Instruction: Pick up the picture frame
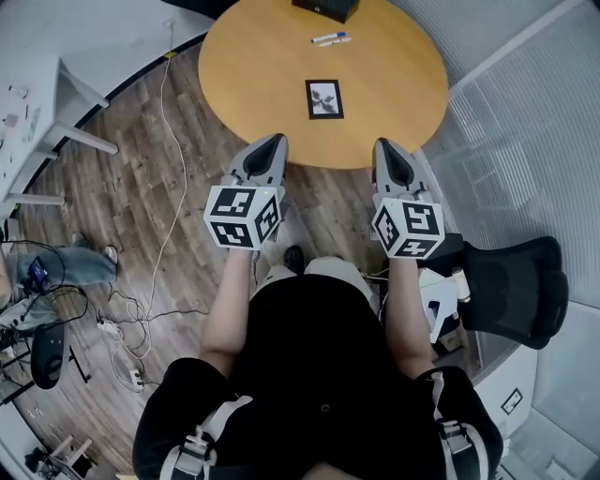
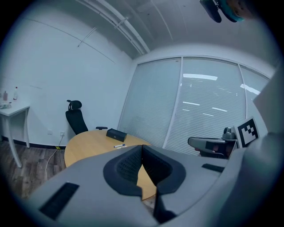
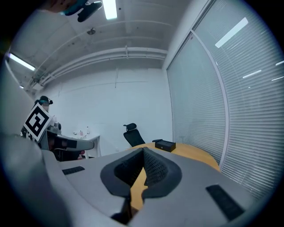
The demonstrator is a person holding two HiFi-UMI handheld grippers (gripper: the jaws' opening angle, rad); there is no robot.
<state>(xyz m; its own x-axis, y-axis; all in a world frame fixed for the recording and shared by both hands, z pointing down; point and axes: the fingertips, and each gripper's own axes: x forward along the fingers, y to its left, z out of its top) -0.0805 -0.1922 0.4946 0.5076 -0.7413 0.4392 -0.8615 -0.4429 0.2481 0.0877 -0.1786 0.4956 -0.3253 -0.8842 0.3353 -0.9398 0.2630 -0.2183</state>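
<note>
The picture frame [image 1: 324, 98], black with a white mat and a dark print, lies flat on the round wooden table [image 1: 253, 75], a little toward its near edge. Both grippers hover at that near edge, short of the frame and pointing at the table. My left gripper [image 1: 276, 139] is to the frame's near left and my right gripper [image 1: 384, 143] to its near right. Each has its jaws shut with nothing between them, as the left gripper view [image 2: 142, 146] and the right gripper view [image 3: 143, 149] show. In both gripper views the frame is hidden behind the jaws.
A black box [image 1: 325, 7] and two markers [image 1: 330, 39] lie at the table's far side. A black office chair [image 1: 516, 291] stands to my right by the blind-covered glass wall. A white side table [image 1: 37, 122] and floor cables [image 1: 141, 319] are on the left.
</note>
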